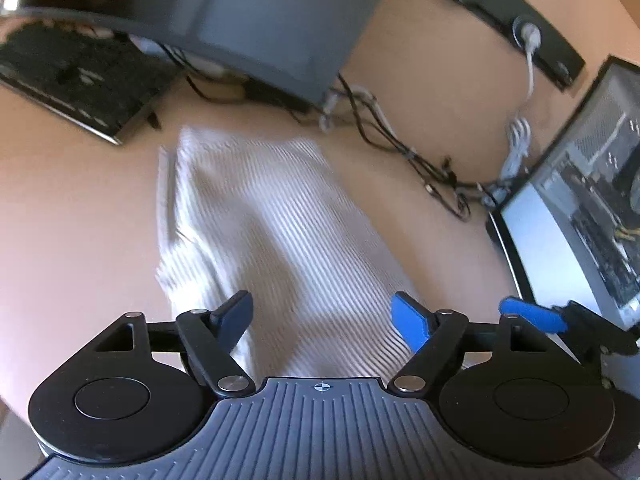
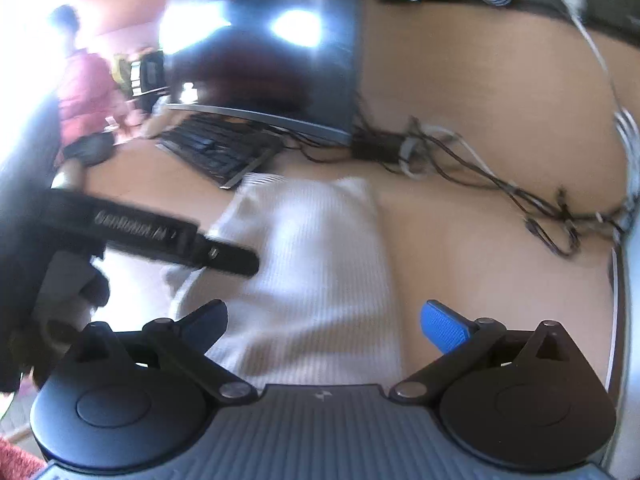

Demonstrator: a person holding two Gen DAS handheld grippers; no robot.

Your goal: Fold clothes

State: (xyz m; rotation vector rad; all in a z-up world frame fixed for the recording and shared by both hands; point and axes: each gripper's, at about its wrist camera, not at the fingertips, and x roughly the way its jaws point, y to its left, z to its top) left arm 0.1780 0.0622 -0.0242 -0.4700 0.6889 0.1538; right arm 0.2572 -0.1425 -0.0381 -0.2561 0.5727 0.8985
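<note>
A white ribbed garment (image 1: 276,232) lies folded in a long strip on the tan desk (image 1: 80,216). My left gripper (image 1: 324,320) is open and empty, above the near end of the garment. In the right wrist view the same garment (image 2: 320,264) lies ahead, and my right gripper (image 2: 324,324) is open and empty above its near end. The left gripper's black body (image 2: 160,236) shows at the left of that view, over the garment's left edge. The right gripper's blue fingertip (image 1: 532,314) shows at the right of the left wrist view.
A black keyboard (image 1: 76,80) and a dark monitor (image 1: 280,20) stand at the back of the desk. Tangled cables (image 1: 420,156) run along the back right. A second monitor (image 1: 580,208) stands at the right. A person in red (image 2: 84,92) stands far left.
</note>
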